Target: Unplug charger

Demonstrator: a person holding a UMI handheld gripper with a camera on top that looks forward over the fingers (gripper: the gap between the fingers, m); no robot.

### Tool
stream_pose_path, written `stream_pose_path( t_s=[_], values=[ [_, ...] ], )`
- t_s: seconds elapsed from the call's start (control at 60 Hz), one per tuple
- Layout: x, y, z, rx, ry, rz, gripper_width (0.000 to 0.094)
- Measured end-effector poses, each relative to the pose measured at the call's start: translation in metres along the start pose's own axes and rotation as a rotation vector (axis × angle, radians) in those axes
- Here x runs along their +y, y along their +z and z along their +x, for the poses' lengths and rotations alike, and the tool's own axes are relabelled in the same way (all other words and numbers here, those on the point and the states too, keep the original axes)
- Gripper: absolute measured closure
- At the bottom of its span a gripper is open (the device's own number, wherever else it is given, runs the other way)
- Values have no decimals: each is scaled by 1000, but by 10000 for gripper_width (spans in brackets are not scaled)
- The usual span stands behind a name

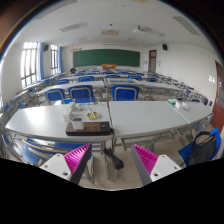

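Right, the tongs (112, 160) hang wide open with nothing between them, the two fingers spread well apart and their magenta pads (78, 156) facing each other across an open gap. Just beyond the fingers runs a long pale surface (45, 122), a classroom desk top, and on it, a little ahead of the left finger, sits a dark boxy unit (88, 124) with something pale lying on top; it could be the charger or a power strip, but which one it is cannot be told from this view, and no cable or plug can be made out. The tongs sit short of it, apart from it, touching nothing. Further along the same surface, off to the right, stands a small greenish object (173, 102), too small to name. Behind the surface come rows of blue chairs (124, 92) and more desks, then a green chalkboard (105, 58) on the far wall, windows (30, 62) down the left side and a dark door (219, 82) at the right.
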State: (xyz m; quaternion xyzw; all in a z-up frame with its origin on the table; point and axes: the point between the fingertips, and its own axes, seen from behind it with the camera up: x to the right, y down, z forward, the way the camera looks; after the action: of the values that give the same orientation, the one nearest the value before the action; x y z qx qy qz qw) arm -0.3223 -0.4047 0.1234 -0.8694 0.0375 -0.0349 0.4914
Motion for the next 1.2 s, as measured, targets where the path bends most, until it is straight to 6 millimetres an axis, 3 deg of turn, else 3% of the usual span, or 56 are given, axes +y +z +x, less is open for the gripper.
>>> stream_pose_path(
  t_s=[0.133,0.233,0.4,0.467,0.483,0.5,0.617,0.633,0.85,0.983,1.017,1.05,1.117,1.167,1.2],
  values=[
    [-16,62,-79,-88,-26,53,87],
    [-25,108,-125,-134,-52,72,89],
    [-37,183,-156,-117,-61,80,96],
    [-36,202,-160,-111,-49,62,144],
    [-32,206,-153,-108,-48,63,163],
    [-36,215,-160,-103,-46,63,189],
    [-31,231,-158,-87,-67,54,466],
    [-33,234,-166,-100,-67,59,506],
    [-30,232,-166,-100,-56,12,680],
    [-33,233,-167,-118,-43,-21,715],
    [-63,219,-169,-140,-18,65,715],
    [-107,198,-168,-151,-26,166,716],
    [-215,155,-160,-157,-36,355,718],
    [-268,127,-136,-155,-8,465,720],
    [-293,118,-115,-142,9,506,720]
  ],
)
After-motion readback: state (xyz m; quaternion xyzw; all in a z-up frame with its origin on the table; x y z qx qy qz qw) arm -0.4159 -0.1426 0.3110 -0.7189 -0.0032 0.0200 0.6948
